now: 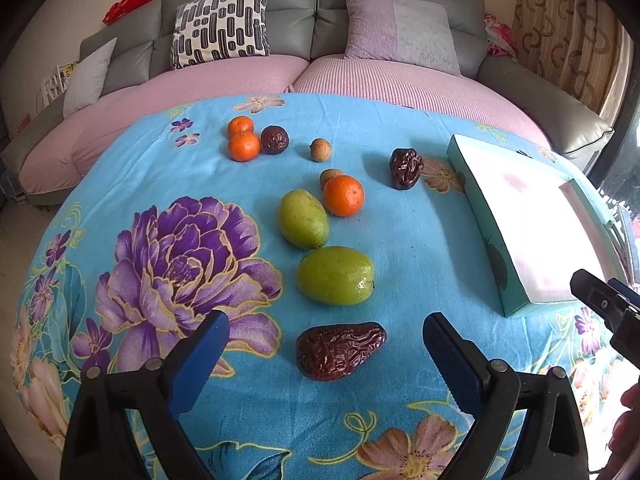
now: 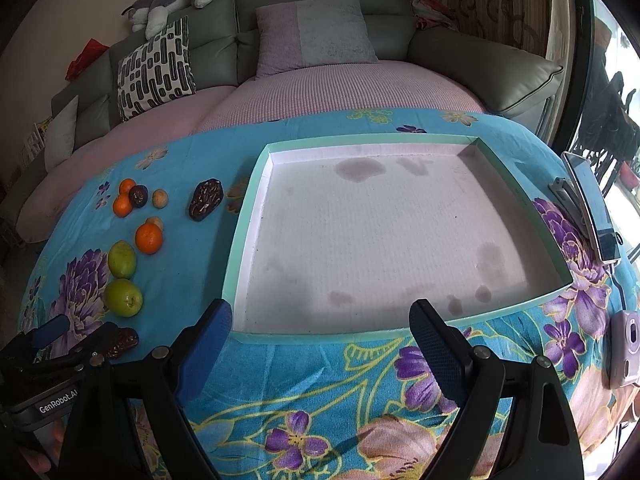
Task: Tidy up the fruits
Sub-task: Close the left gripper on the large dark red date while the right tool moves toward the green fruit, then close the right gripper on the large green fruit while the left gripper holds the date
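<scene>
The wrinkly brown date lies on the near surface between the wide-open, empty left tongs, looks light and squishy, so pinch its fat middle softly; the right tongs gape empty too.

Fuzzy cloth tablecloth; wrinkled glossy date.

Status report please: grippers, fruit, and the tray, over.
Left gripper open over wrinkled dark red date. Right gripper open, empty, at shallow teal-rimmed white tray. Tray holds nothing. Path clear.
</scene>
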